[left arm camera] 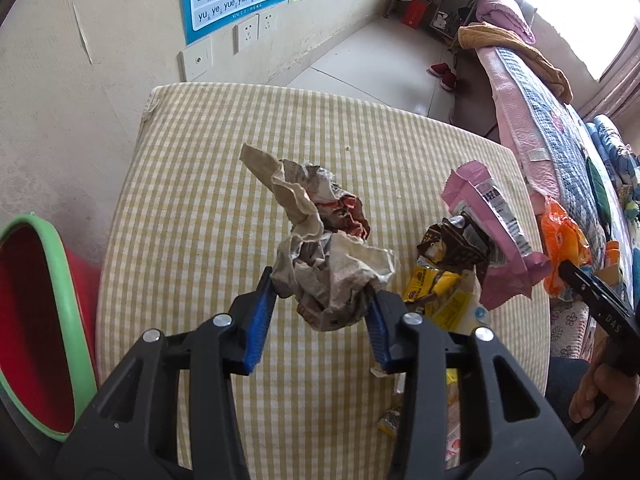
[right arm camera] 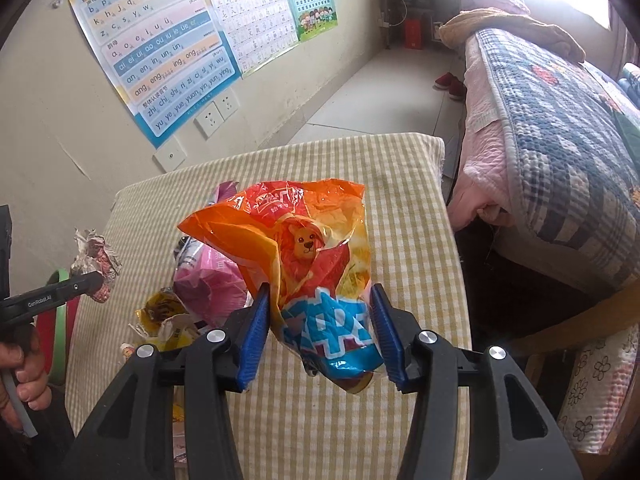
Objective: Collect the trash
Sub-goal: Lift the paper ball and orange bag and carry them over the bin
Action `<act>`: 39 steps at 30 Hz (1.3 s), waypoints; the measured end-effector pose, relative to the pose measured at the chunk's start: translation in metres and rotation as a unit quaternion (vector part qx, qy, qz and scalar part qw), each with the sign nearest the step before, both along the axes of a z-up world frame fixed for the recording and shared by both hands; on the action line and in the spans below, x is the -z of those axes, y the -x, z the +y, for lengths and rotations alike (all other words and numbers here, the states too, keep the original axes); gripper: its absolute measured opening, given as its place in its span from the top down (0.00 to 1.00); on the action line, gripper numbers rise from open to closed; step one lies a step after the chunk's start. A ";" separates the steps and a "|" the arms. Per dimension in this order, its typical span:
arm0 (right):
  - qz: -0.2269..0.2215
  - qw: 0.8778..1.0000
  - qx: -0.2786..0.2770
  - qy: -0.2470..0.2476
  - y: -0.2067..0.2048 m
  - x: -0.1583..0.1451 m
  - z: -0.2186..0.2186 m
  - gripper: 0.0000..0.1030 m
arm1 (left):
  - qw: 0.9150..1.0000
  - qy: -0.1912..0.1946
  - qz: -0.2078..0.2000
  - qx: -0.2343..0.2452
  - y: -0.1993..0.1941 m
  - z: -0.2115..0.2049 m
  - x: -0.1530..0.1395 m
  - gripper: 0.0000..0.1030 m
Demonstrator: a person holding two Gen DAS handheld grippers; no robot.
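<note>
The bed (right arm camera: 560,152) with its patchwork quilt runs along your right, and the checked surface (left arm camera: 200,208) sits in front of you against the wall, beneath the pinyin poster (right arm camera: 160,52). To your left, just beside the surface's edge, stands the red bin with the green rim (left arm camera: 36,320).

Your right tongs (right arm camera: 320,328) are clenched on the orange snack bag (right arm camera: 296,248); its blue lower end is pinched between the blue pads (right arm camera: 254,332) and the crumpled orange top stands up above them, lifted over the surface near its bed-side edge.

Your left tongs (left arm camera: 320,304) are gripping the crumpled brown paper wad (left arm camera: 320,248), with both blue pads pressed into its lower part and a long twisted tail rising away from you. It hangs over the middle of the surface, apart from the bin.

Still lying on the surface, between your two tongs, is a loose heap of trash: the pink wrapper (left arm camera: 492,216) leaning on top, the dark brown wrapper (left arm camera: 452,248) just below it, and the yellow wrappers (left arm camera: 436,284) touching those at the near side. One small yellow scrap (left arm camera: 390,424) lies nearer to you, partly hidden behind your left tongs.
</note>
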State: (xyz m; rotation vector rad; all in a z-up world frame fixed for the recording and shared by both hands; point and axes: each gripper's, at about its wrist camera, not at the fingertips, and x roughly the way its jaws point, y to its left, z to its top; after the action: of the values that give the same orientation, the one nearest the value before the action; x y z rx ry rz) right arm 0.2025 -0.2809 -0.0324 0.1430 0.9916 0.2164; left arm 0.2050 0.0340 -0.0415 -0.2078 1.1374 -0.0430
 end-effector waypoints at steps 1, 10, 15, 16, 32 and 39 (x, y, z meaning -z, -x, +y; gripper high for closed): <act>-0.004 1.000 0.001 -0.001 0.004 -0.005 0.001 0.53 | 1.000 0.001 -0.002 -0.001 0.005 0.001 -0.005 0.61; -0.030 0.999 -0.016 -0.006 0.043 -0.039 0.024 0.53 | 0.999 0.013 -0.027 -0.013 0.053 0.006 -0.039 0.61; -0.042 0.998 -0.034 -0.006 0.065 -0.054 0.046 0.53 | 0.999 0.020 -0.043 -0.017 0.078 0.012 -0.052 0.61; -0.045 0.998 -0.039 -0.006 0.069 -0.057 0.051 0.53 | 0.999 0.021 -0.046 -0.017 0.083 0.013 -0.055 0.61; -0.082 0.991 -0.110 0.003 0.105 -0.090 0.126 0.53 | 0.994 0.034 -0.094 -0.050 0.132 0.054 -0.089 0.61; -0.092 0.985 -0.145 0.002 0.106 -0.098 0.165 0.53 | 0.991 0.034 -0.105 -0.077 0.147 0.083 -0.095 0.61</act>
State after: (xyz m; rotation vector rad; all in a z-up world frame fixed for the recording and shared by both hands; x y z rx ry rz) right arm 0.0964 -0.1159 0.0653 -0.0265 0.8249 0.4850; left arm 0.0585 0.1174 0.0536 -0.3426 0.9092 0.0327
